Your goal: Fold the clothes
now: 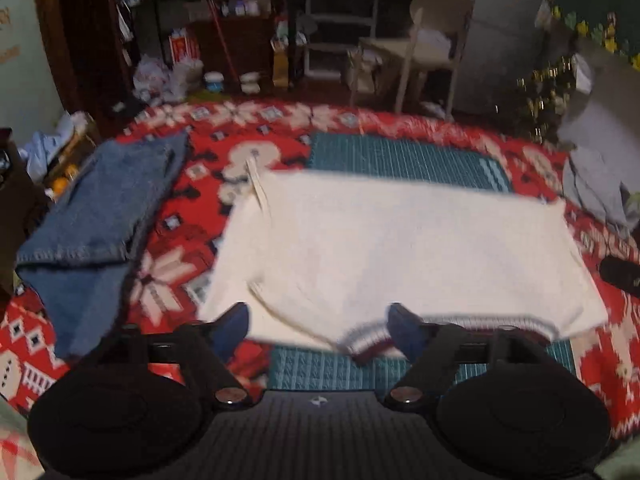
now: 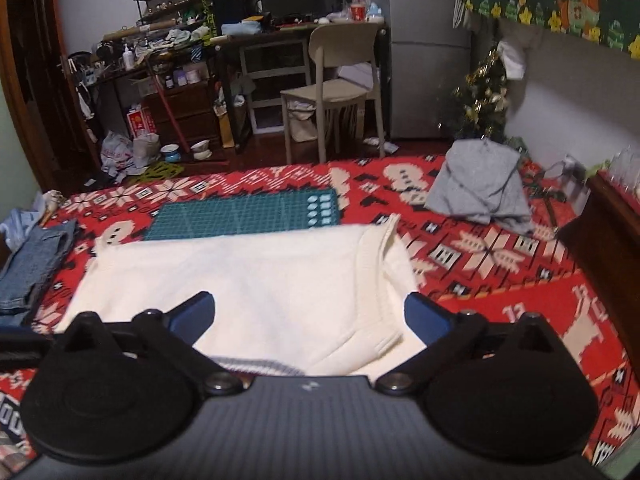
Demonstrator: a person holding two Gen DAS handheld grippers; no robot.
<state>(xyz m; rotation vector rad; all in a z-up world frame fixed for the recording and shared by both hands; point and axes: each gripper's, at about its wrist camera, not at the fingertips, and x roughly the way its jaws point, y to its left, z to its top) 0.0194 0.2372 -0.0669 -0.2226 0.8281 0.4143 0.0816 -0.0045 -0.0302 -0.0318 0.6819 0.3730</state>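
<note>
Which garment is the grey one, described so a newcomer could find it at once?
Start at the red patterned blanket covering the bed. Go to its far right corner, below the small Christmas tree. The grey garment lies crumpled there, unlike the flat white sweater and the folded blue jeans.
</note>
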